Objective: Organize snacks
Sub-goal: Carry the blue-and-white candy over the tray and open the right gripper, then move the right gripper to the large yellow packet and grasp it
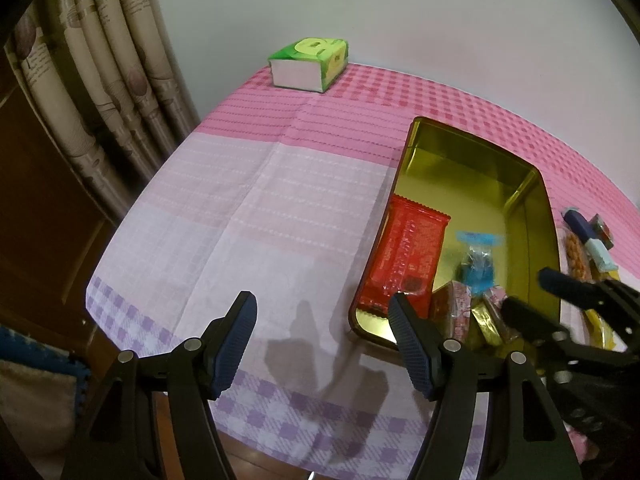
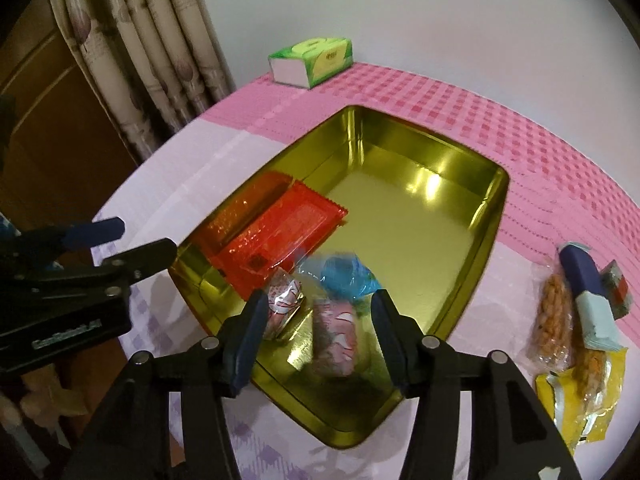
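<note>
Pink checked cloth carries the gold tin (image 2: 494, 216); right of it, crinkly light snack packets (image 2: 554, 320) need a mid-body pinch. Both my grippers, left gripper (image 1: 322, 322) and right gripper (image 2: 318, 320), gape empty.

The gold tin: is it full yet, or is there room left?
Partly filled. The gold tin holds a red packet and small wrapped snacks near one end; its far half shows bare floor.

a home: patterned curtains (image 1: 100, 80), checked tablecloth (image 1: 240, 200), tissue box (image 1: 310, 64) by the wall
</note>
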